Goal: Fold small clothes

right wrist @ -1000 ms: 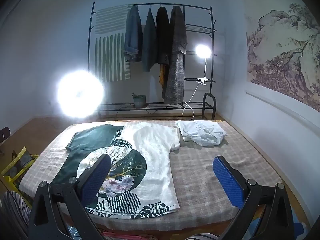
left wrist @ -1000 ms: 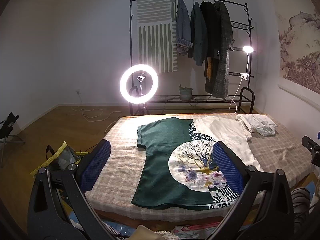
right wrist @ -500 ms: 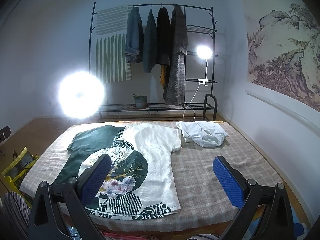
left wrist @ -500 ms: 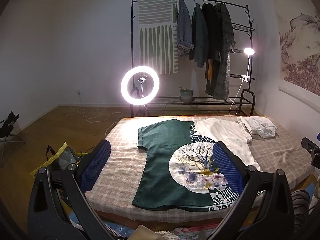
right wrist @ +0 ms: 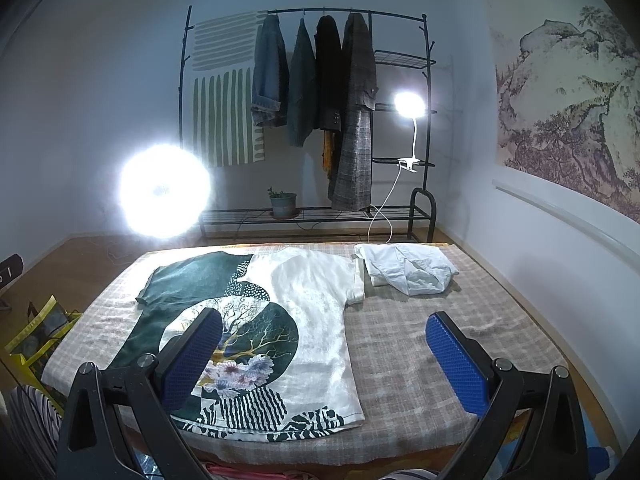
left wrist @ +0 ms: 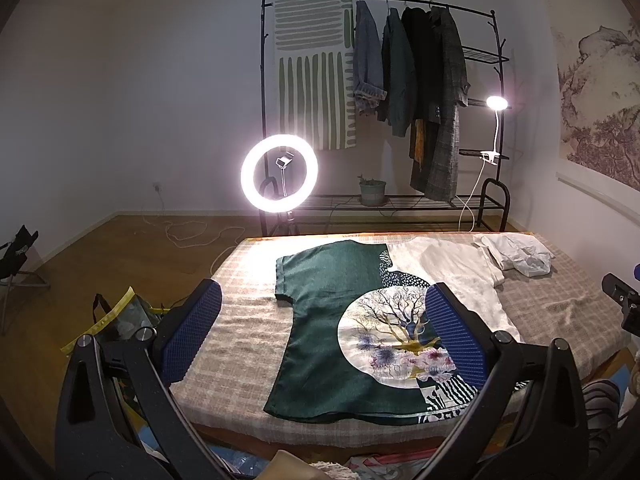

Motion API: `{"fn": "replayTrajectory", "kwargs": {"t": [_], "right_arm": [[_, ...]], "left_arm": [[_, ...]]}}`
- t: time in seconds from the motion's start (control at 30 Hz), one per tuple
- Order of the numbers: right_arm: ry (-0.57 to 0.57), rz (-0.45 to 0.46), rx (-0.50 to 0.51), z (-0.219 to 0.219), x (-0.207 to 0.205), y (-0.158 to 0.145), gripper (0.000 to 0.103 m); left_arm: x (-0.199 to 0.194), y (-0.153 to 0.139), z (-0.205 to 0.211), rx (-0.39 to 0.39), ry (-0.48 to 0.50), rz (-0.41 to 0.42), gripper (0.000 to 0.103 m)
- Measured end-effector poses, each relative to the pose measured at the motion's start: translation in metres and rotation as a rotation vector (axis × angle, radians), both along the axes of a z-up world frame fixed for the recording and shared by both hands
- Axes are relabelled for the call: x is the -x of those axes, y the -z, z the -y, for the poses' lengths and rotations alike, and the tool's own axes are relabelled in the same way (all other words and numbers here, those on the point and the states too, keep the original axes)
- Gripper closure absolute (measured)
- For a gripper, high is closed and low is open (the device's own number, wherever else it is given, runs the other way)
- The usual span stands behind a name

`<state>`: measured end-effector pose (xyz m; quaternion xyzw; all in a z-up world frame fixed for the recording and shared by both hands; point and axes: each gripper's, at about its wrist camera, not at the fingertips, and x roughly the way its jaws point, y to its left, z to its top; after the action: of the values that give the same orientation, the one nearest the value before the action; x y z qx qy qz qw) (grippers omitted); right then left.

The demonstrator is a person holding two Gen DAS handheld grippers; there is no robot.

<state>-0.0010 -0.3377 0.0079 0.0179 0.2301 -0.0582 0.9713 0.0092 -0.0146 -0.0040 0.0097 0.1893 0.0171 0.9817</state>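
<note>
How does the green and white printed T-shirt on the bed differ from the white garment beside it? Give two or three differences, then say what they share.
The T-shirt lies spread flat, sleeves out; the white garment is bunched in a rumpled heap. The T-shirt is half dark green, half white with a tree and flower print; the white garment is plain. The T-shirt covers far more of the bed, reaching its near edge, while the white garment sits at the far end. Both rest on the checked cover, held by neither gripper.
</note>
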Motion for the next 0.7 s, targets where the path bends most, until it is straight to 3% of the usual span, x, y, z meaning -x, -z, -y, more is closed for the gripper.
{"fn": "replayTrajectory", "kwargs": {"t": [0.7], "right_arm": [[0.000, -0.005, -0.003, 0.0003, -0.0010, -0.0008, 0.000]], "left_arm": [[0.0017, 0.0024, 0.0019, -0.003, -0.003, 0.002, 0.000]]}}
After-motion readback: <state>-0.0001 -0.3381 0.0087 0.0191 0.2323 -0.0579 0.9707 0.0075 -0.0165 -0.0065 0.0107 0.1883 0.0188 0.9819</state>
